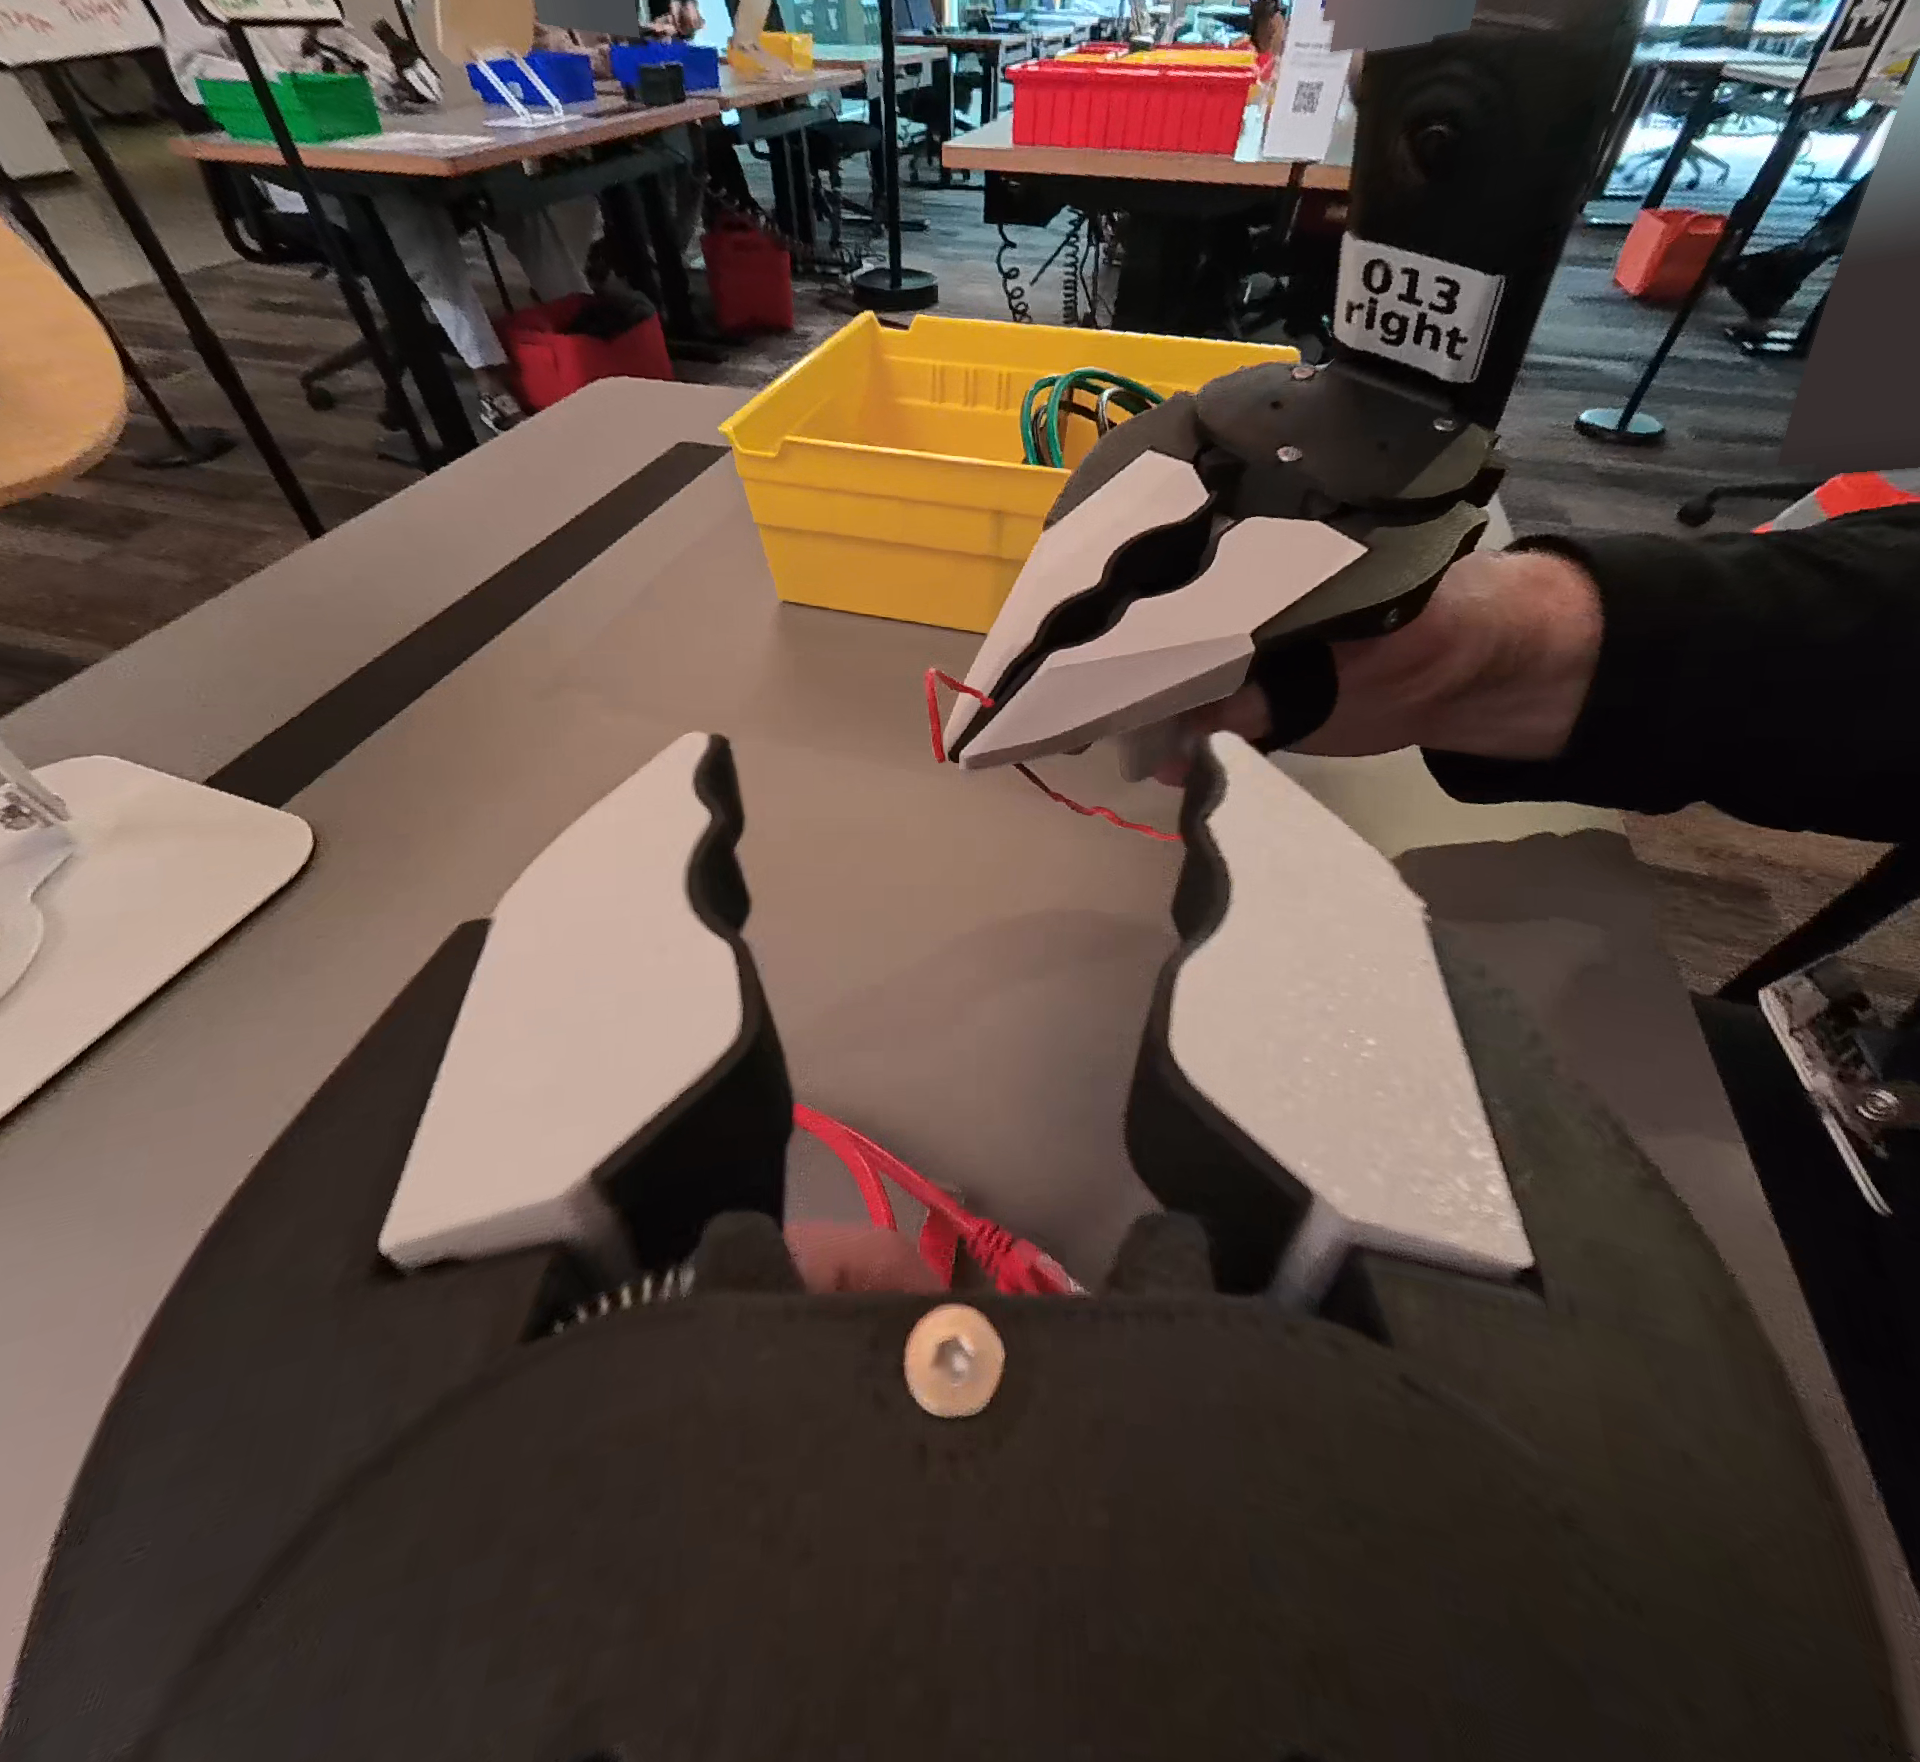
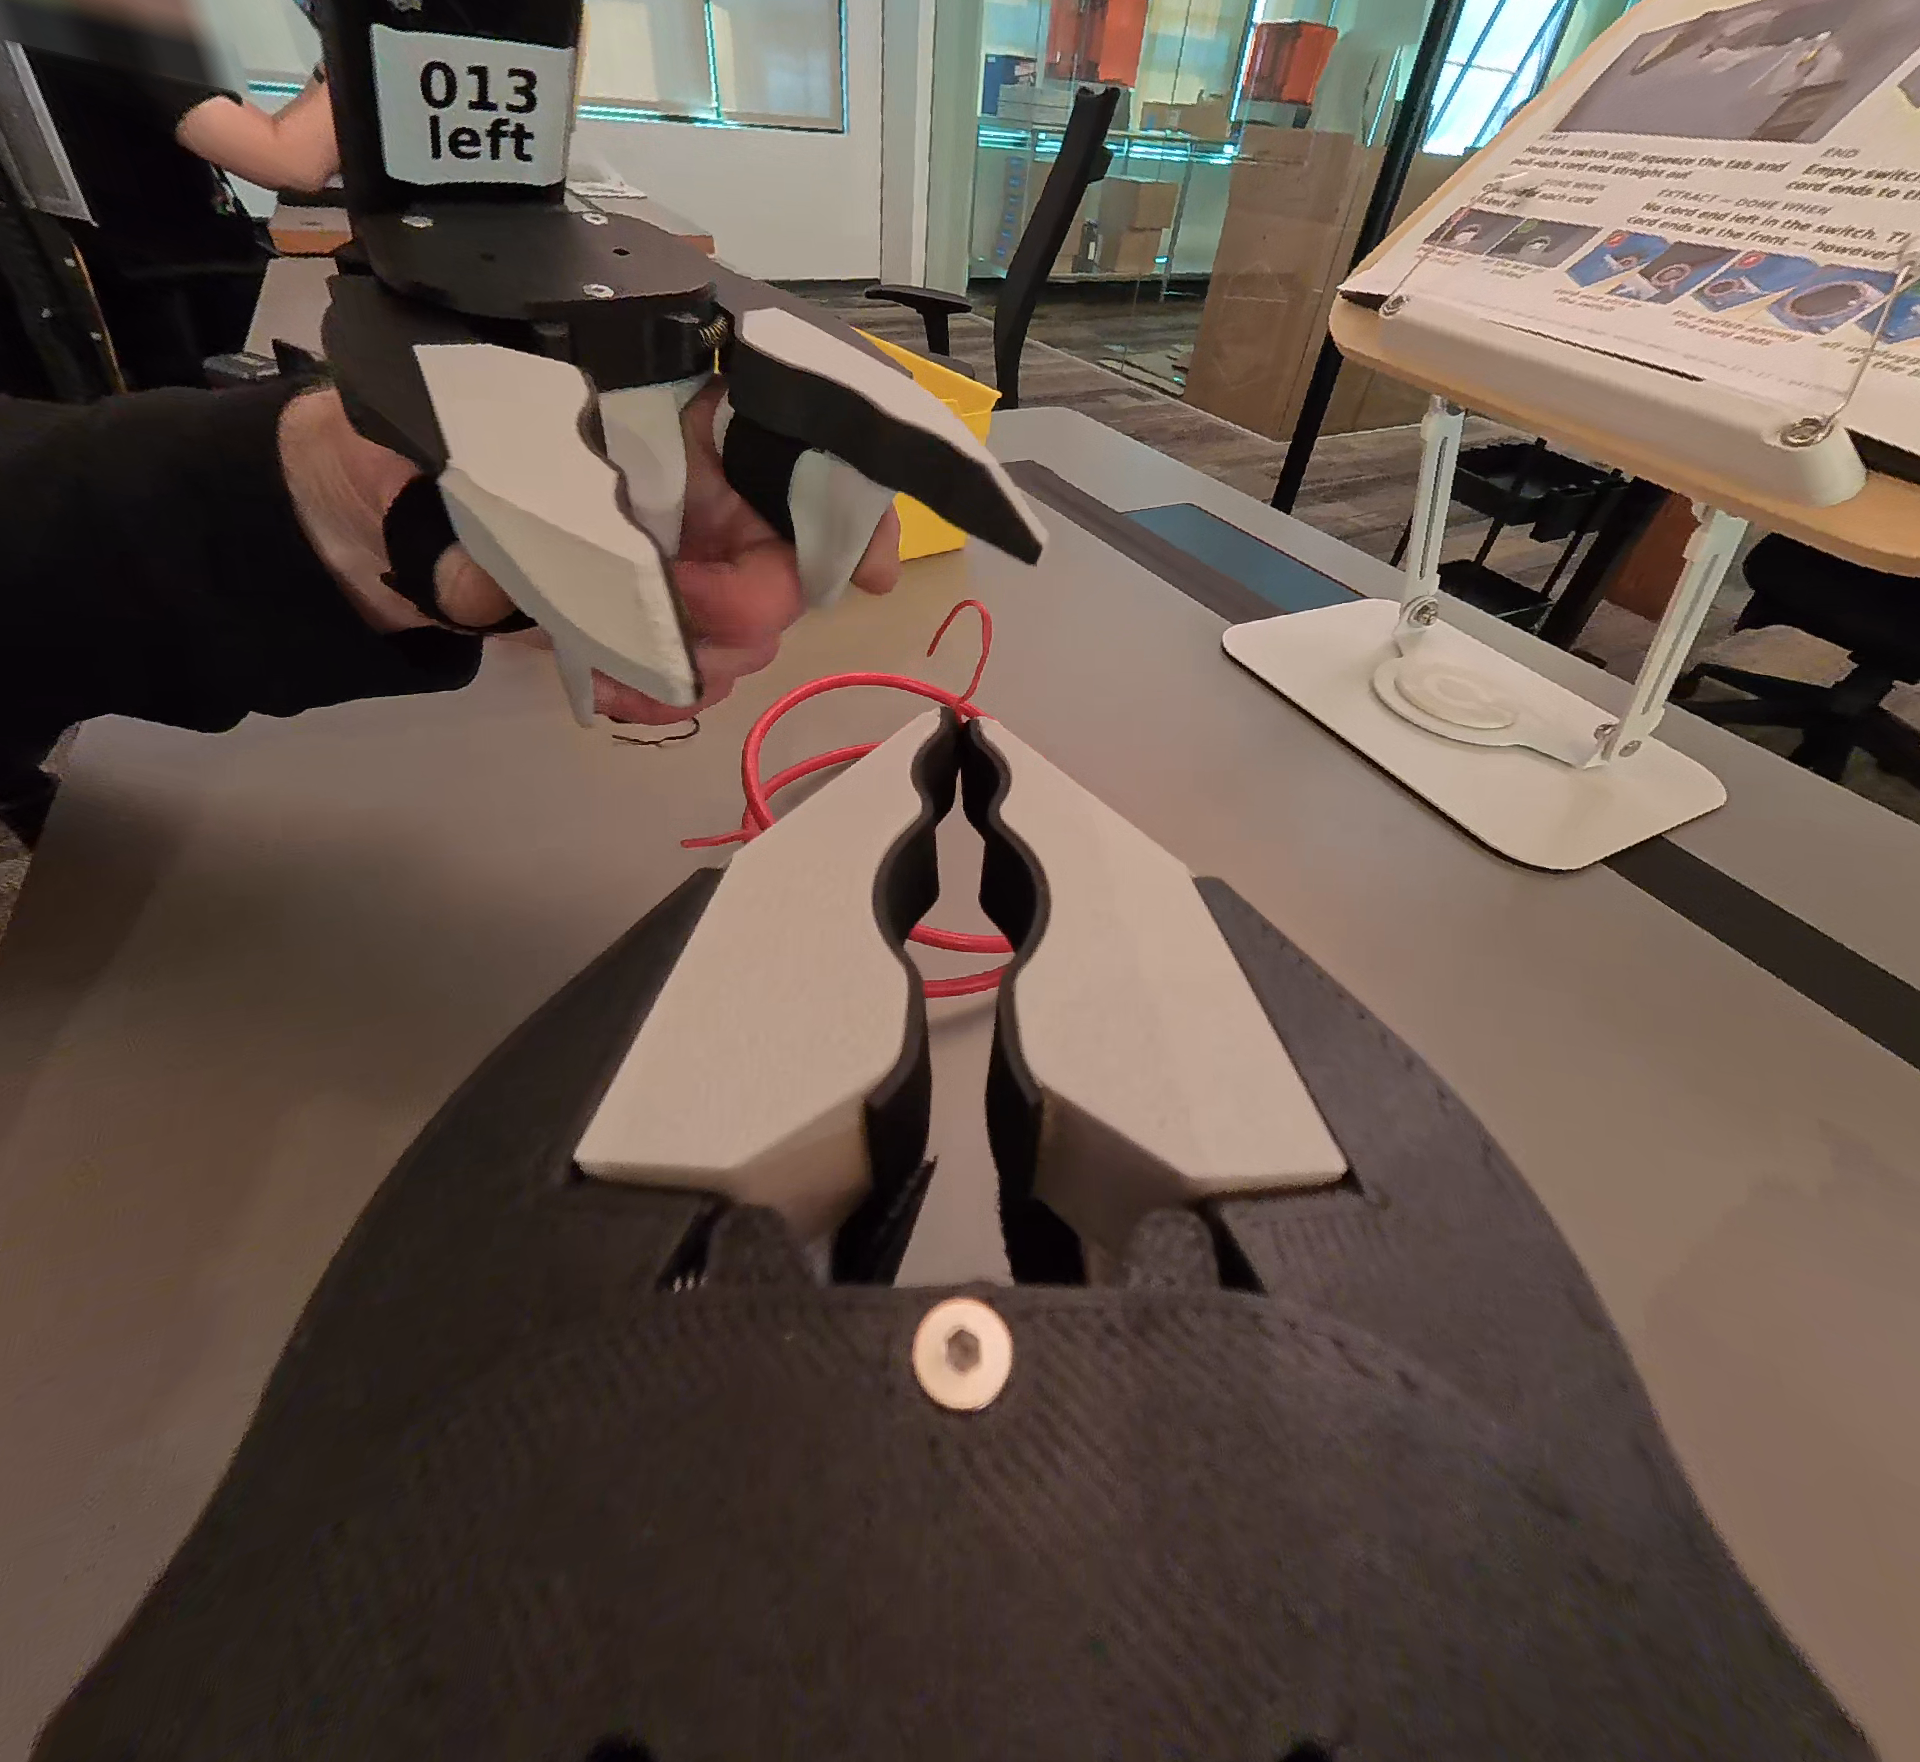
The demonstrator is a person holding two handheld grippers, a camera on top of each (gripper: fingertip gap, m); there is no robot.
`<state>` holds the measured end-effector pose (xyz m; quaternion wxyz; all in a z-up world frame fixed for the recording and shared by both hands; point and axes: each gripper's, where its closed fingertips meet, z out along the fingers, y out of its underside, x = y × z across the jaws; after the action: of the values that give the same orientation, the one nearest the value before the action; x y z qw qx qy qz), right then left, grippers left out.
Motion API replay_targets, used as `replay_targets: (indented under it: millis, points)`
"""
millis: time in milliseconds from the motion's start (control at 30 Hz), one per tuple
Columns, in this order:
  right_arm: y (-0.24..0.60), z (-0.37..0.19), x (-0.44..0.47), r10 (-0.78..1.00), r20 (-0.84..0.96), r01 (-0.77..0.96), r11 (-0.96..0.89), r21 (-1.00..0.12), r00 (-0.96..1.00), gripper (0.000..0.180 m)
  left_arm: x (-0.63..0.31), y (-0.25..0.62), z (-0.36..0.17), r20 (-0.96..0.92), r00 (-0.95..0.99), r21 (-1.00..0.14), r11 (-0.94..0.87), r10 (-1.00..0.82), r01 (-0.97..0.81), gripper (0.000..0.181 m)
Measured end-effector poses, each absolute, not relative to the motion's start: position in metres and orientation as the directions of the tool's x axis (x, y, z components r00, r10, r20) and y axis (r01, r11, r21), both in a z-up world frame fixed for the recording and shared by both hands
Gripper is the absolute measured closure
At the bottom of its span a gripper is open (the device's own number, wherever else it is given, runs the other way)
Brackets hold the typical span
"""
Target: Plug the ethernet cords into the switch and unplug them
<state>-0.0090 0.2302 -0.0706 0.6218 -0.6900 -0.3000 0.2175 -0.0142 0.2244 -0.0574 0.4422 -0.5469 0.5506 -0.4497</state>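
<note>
Left gripper point(image 1: 961, 756): fingers spread wide, holding nothing, above the grey desk point(image 1: 883, 881). A red ethernet cord point(image 1: 935, 1213) lies on the desk below its base, partly hidden by the gripper body.

Right gripper point(image 2: 961, 720): fingers closed at the tips on a thin red wire tie point(image 2: 831, 746) – one end curls up past the tips, the rest loops down toward the desk beneath the fingers.

A yellow bin point(image 1: 883, 507) stands farther back on the desk, holding coiled green cords point(image 1: 1070, 408). A white document stand point(image 2: 1507, 736) sits at the desk edge. The switch is not visible in either view
</note>
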Motion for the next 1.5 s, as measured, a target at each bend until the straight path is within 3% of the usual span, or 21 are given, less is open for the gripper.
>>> replay_targets:
  millis: [67, 233, 300, 433, 533, 667, 967, 1033, 1067, 1167, 1233, 1267, 1367, 1433, 1500]
  points:
    - [0.230, -0.071, -0.008, 0.684, 0.070, 0.142, -0.048, -0.989, 0.726, 0.180, -0.013, 0.227, -0.056, 0.020, 0.014, -0.981, -0.022, -1.000, -0.194, 0.078]
    - [0.230, -0.071, -0.008, 0.685, 0.072, 0.143, -0.047, -0.989, 0.725, 0.180, -0.011, 0.229, -0.056, 0.045, 0.043, -0.978, -0.052, -0.998, -0.201, 0.072]
    - [0.230, -0.071, -0.007, 0.684, 0.072, 0.142, -0.046, -0.989, 0.726, 0.180, -0.011, 0.229, -0.055, 0.046, 0.042, -0.979, -0.053, -0.998, -0.196, 0.088]
    - [0.231, -0.071, -0.006, 0.685, 0.062, 0.132, -0.050, -0.990, 0.726, 0.180, -0.015, 0.223, -0.053, 0.052, -0.029, -0.983, -0.046, -0.998, -0.175, 0.151]
    - [0.227, -0.067, -0.010, 0.704, 0.052, 0.107, -0.035, -0.994, 0.708, 0.180, -0.018, 0.222, -0.046, 0.041, -0.044, -0.993, -0.036, -0.998, -0.116, 0.167]
    - [0.218, -0.053, -0.016, 0.747, 0.024, 0.035, 0.001, -0.999, 0.664, 0.180, -0.017, 0.209, -0.049, -0.008, -0.117, -0.991, 0.023, -0.993, -0.130, 0.176]
    - [0.221, -0.055, -0.009, 0.736, 0.009, 0.028, -0.014, -1.000, 0.677, 0.180, -0.011, 0.211, -0.059, -0.013, -0.075, -0.983, 0.027, -0.997, -0.183, 0.165]
    - [0.222, -0.055, -0.008, 0.734, 0.006, 0.027, -0.017, -0.999, 0.679, 0.180, -0.010, 0.216, -0.061, 0.033, -0.051, -0.979, -0.022, -0.998, -0.200, 0.126]
    - [0.222, -0.056, -0.008, 0.733, 0.006, 0.029, -0.019, -0.999, 0.680, 0.180, -0.010, 0.219, -0.065, 0.042, -0.038, -0.975, -0.033, -0.998, -0.221, 0.119]
    - [0.223, -0.058, -0.007, 0.730, 0.003, 0.030, -0.024, -0.999, 0.683, 0.180, -0.011, 0.223, -0.063, 0.023, -0.011, -0.982, -0.020, -1.000, -0.188, 0.129]
    - [0.223, -0.059, -0.007, 0.729, 0.003, 0.031, -0.025, -0.999, 0.684, 0.180, -0.013, 0.224, -0.059, -0.025, -0.005, -0.985, 0.026, -1.000, -0.169, 0.163]
    - [0.223, -0.059, -0.007, 0.729, 0.003, 0.031, -0.025, -0.999, 0.685, 0.180, -0.014, 0.227, -0.056, -0.033, 0.009, -0.988, 0.032, -0.999, -0.151, 0.170]
    - [0.223, -0.058, -0.007, 0.729, 0.010, 0.036, -0.020, -0.999, 0.685, 0.180, -0.017, 0.234, -0.052, -0.020, 0.038, -0.992, 0.015, -0.999, -0.125, 0.167]
    - [0.223, -0.058, -0.008, 0.724, 0.029, 0.053, -0.010, -0.999, 0.689, 0.180, -0.016, 0.230, -0.051, 0.010, 0.014, -0.993, -0.011, -1.000, -0.114, 0.144]
    - [0.222, -0.058, -0.010, 0.721, 0.054, 0.076, 0.002, -0.997, 0.690, 0.180, -0.012, 0.224, -0.051, 0.013, -0.002, -0.992, -0.013, -1.000, -0.122, 0.137]
